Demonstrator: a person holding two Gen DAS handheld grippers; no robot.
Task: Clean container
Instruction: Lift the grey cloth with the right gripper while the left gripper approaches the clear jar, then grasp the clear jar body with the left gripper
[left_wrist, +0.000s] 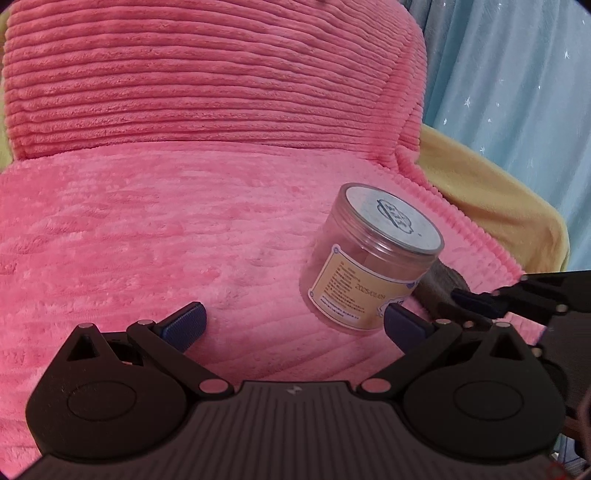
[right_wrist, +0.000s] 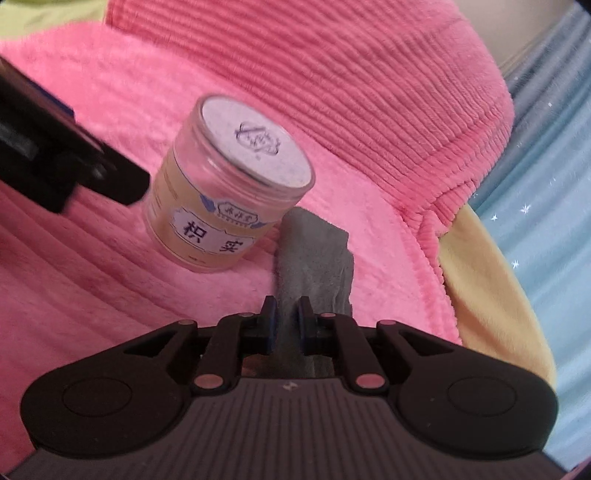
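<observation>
A clear plastic jar (left_wrist: 369, 258) with a silver lid and a tan label stands on the pink plush cover; it also shows in the right wrist view (right_wrist: 221, 188). My left gripper (left_wrist: 295, 325) is open, its right finger close by the jar's base, the jar just ahead and right of the gap. My right gripper (right_wrist: 284, 325) is shut on a grey cloth (right_wrist: 314, 251), which sticks up just right of the jar. The right gripper also shows in the left wrist view (left_wrist: 476, 299), beside the jar.
A pink ribbed cushion (left_wrist: 203, 74) rises behind the jar. A yellow blanket (left_wrist: 498, 192) lies at the right edge of the pink cover. A blue starred curtain (left_wrist: 517, 74) hangs at the far right. The left gripper's body (right_wrist: 55, 158) sits left of the jar.
</observation>
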